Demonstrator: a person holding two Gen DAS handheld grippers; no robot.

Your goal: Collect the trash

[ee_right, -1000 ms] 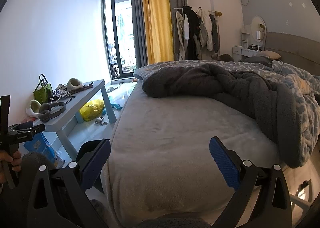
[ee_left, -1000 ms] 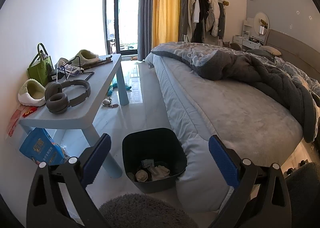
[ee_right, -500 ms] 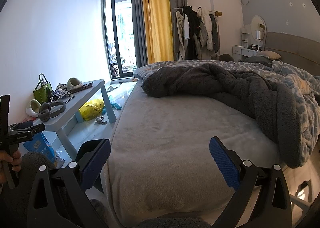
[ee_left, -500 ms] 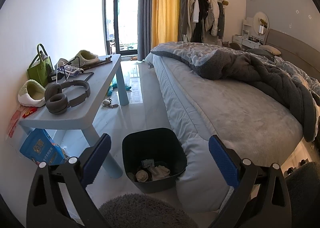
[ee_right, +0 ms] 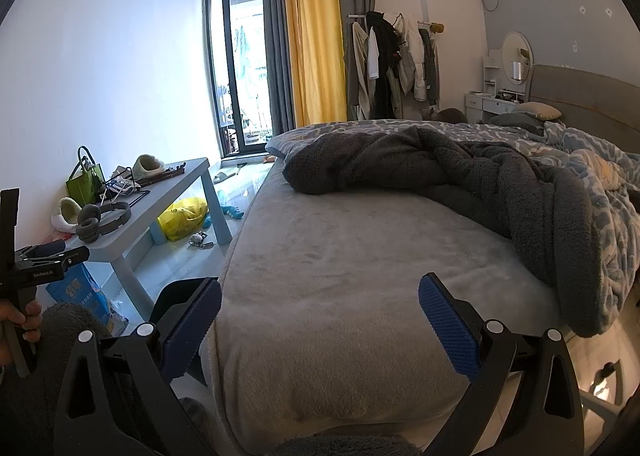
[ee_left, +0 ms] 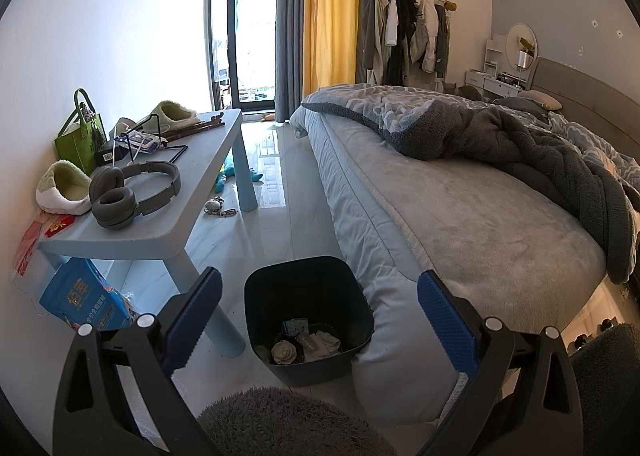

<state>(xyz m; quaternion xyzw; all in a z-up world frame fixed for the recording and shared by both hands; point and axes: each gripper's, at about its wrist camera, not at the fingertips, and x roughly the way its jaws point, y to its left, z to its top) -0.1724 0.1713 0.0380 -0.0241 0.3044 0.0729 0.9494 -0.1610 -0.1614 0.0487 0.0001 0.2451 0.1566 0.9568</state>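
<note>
A dark bin [ee_left: 306,284] stands on the floor between the low table and the bed, with crumpled tissues [ee_left: 306,346] and a small packet at its bottom. My left gripper [ee_left: 318,298] hangs open above and in front of it, nothing between its blue pads. In the right wrist view my right gripper [ee_right: 320,306] is open over the foot of the bed, empty; the bin [ee_right: 176,304] shows partly behind its left finger. A yellow plastic bag [ee_right: 183,217] lies on the floor under the table. A blue package [ee_left: 82,298] leans by the wall under the table.
A light blue low table [ee_left: 192,192] holds grey headphones [ee_left: 128,192], two slippers, a green bag [ee_left: 78,134] and cables. The bed [ee_right: 360,276] carries a rumpled dark blanket [ee_right: 460,176]. Small toys and keys [ee_left: 218,208] lie on the tiled floor. A hand [ee_right: 16,326] holds the left gripper's handle.
</note>
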